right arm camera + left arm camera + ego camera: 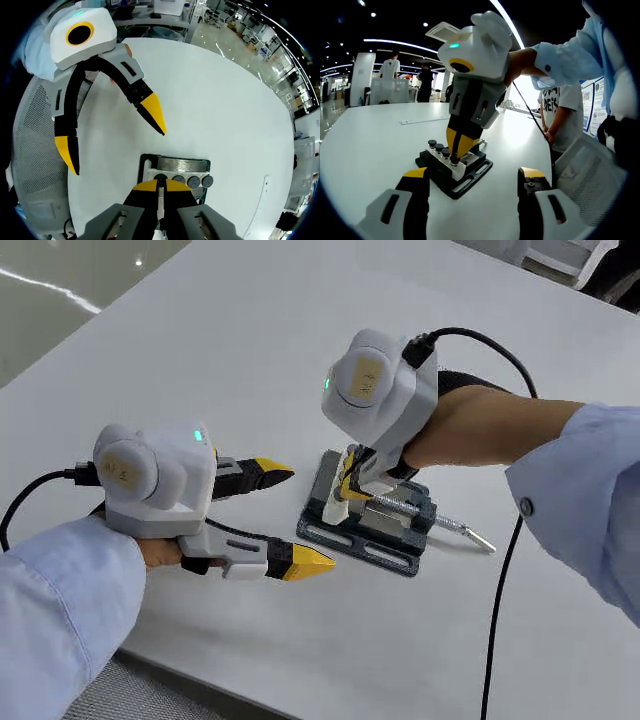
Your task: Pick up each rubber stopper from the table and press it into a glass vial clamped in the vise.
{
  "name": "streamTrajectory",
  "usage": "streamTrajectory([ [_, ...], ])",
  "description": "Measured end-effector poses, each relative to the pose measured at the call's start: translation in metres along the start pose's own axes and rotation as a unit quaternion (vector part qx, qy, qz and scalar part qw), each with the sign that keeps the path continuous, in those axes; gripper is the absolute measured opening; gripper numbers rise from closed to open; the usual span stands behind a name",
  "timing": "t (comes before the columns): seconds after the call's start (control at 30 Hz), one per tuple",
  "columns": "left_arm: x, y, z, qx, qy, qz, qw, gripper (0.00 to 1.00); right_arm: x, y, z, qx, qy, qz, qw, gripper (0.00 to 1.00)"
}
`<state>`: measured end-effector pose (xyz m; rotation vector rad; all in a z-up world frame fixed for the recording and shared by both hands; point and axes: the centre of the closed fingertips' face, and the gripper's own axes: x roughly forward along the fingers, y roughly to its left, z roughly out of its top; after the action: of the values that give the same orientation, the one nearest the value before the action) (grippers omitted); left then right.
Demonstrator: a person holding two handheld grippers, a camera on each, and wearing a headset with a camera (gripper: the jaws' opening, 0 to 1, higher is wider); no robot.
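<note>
White surface [200,340] carries the dark metal vise [362,545] with its row of stoppered glass vials [192,180]; your right gripper [350,488] stands straight above the end black rubber stopper [454,160], fingers closed. Your left gripper [310,517] hovers beside, fingers spread, empty.

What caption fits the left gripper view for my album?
Right gripper, tips shut, points at the nearest stoppered vial in the vise; open left gripper hovers nearby.
</note>
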<state>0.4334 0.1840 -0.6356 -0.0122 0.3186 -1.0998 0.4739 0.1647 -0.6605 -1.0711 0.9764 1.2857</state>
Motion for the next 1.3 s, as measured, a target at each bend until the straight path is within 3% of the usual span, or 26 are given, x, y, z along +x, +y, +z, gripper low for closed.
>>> streamTrajectory([
  [0.23, 0.0, 0.0, -0.001, -0.002, 0.009, 0.005, 0.9999, 0.69, -0.002, 0.001, -0.001, 0.036, -0.063, -0.018, 0.9972, 0.0],
  [0.37, 0.001, 0.0, -0.002, 0.0, 0.016, 0.007, 0.9998, 0.69, -0.005, 0.001, -0.007, 0.05, -0.081, -0.035, 0.9949, 0.01],
  [0.43, 0.001, 0.0, -0.002, 0.0, 0.018, 0.01, 0.9998, 0.69, -0.007, -0.001, -0.007, 0.073, -0.107, -0.048, 0.9904, 0.06],
  [0.53, 0.0, 0.002, -0.003, 0.0, 0.023, 0.014, 0.9996, 0.69, -0.01, -0.003, -0.012, 0.118, -0.137, -0.062, 0.9815, 0.17],
  [0.6, -0.001, 0.003, -0.001, 0.002, 0.024, 0.017, 0.9996, 0.69, -0.013, -0.001, -0.015, 0.154, -0.161, -0.067, 0.9725, 0.23],
  [0.7, -0.003, 0.005, 0.0, 0.007, 0.027, 0.025, 0.9993, 0.7, -0.019, 0.005, -0.018, 0.193, -0.202, -0.076, 0.9571, 0.33],
  [0.73, -0.004, 0.005, 0.0, 0.008, 0.03, 0.027, 0.9992, 0.7, -0.022, 0.007, -0.018, 0.203, -0.222, -0.085, 0.9499, 0.38],
  [0.8, -0.007, 0.006, 0.001, 0.016, 0.033, 0.033, 0.9988, 0.71, -0.026, 0.012, -0.023, 0.223, -0.239, -0.095, 0.9404, 0.46],
  [0.93, -0.011, 0.007, 0.002, 0.024, 0.043, 0.04, 0.998, 0.73, -0.034, 0.023, -0.028, 0.236, -0.266, -0.112, 0.9278, 0.57],
  [1.07, -0.015, 0.005, 0.005, 0.037, 0.048, 0.048, 0.997, 0.76, -0.043, 0.031, -0.032, 0.255, -0.293, -0.133, 0.9118, 0.68],
  [1.3, -0.022, -0.002, 0.013, 0.052, 0.046, 0.061, 0.9957, 0.82, -0.053, 0.047, -0.046, 0.278, -0.319, -0.161, 0.8915, 0.83],
])
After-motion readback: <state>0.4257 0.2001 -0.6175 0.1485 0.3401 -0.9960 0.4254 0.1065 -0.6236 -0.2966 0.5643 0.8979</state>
